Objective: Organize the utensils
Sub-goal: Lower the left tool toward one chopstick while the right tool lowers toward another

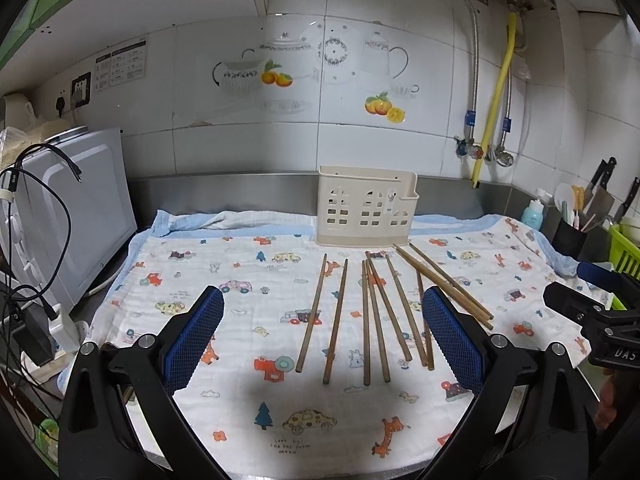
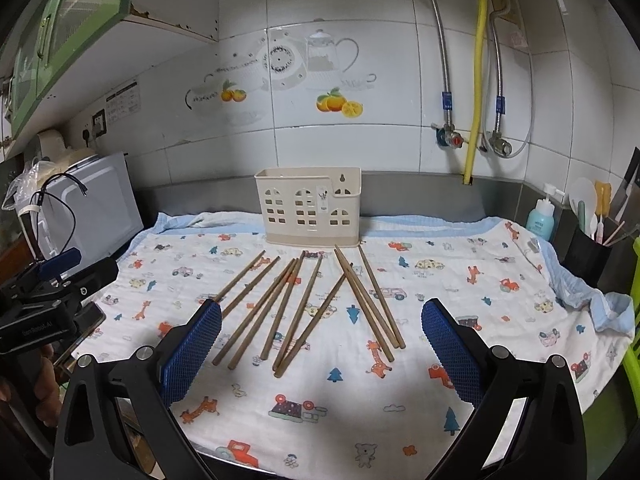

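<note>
Several brown wooden chopsticks [image 1: 376,316] lie spread on a printed cloth [image 1: 240,272], fanned out in front of a cream plastic utensil holder [image 1: 366,206] that stands upright at the back. They also show in the right wrist view [image 2: 304,308], with the holder [image 2: 310,208] behind them. My left gripper [image 1: 322,336] is open and empty, held above the near ends of the chopsticks. My right gripper [image 2: 320,344] is open and empty, also above the near ends. The right gripper shows at the right edge of the left wrist view [image 1: 580,308]; the left gripper shows at the left edge of the right wrist view [image 2: 52,280].
A grey microwave [image 1: 76,216] with cables stands at the left. A black cup of kitchen tools [image 2: 592,248], a blue soap bottle [image 2: 540,216] and a green rack [image 1: 624,256] stand at the right. Pipes and a yellow hose [image 2: 476,80] run down the tiled wall.
</note>
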A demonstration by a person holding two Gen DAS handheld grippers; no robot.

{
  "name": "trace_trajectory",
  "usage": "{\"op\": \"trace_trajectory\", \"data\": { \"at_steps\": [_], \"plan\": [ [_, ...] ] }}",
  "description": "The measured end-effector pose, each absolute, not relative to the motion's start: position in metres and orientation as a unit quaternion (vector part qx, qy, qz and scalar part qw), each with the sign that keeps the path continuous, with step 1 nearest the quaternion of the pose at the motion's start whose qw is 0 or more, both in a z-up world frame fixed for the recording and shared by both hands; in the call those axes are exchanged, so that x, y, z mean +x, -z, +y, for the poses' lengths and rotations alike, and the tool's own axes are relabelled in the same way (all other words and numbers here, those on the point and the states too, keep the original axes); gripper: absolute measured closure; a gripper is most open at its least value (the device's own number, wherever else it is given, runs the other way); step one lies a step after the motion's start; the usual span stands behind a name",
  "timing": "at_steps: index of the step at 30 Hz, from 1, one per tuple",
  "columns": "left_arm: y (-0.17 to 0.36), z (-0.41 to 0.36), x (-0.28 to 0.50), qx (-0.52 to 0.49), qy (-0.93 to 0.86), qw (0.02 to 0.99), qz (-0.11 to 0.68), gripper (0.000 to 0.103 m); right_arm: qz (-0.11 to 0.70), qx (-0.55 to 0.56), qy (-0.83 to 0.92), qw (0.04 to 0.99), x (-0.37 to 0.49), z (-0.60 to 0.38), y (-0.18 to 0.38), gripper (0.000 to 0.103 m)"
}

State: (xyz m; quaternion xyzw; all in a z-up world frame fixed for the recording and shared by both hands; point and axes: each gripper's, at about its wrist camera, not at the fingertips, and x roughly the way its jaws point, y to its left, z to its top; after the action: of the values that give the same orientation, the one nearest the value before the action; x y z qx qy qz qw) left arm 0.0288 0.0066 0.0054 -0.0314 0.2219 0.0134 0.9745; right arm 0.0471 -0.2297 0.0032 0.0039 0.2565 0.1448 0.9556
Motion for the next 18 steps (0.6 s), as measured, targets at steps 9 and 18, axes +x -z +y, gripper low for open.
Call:
{"op": "trace_trajectory", "data": {
  "at_steps": [9,18],
  "plan": [
    [0.006,0.009,0.051,-0.034,-0.018,0.970,0.239,0.005,0.274,0.004,-0.145,0.951,0.072,-0.230,0.011,0.006],
    [0.024,0.009,0.077,-0.036,-0.018,0.964,0.264,0.005,0.293,0.000,-0.141,0.946,0.098,-0.233,0.026,0.006]
  ]
}}
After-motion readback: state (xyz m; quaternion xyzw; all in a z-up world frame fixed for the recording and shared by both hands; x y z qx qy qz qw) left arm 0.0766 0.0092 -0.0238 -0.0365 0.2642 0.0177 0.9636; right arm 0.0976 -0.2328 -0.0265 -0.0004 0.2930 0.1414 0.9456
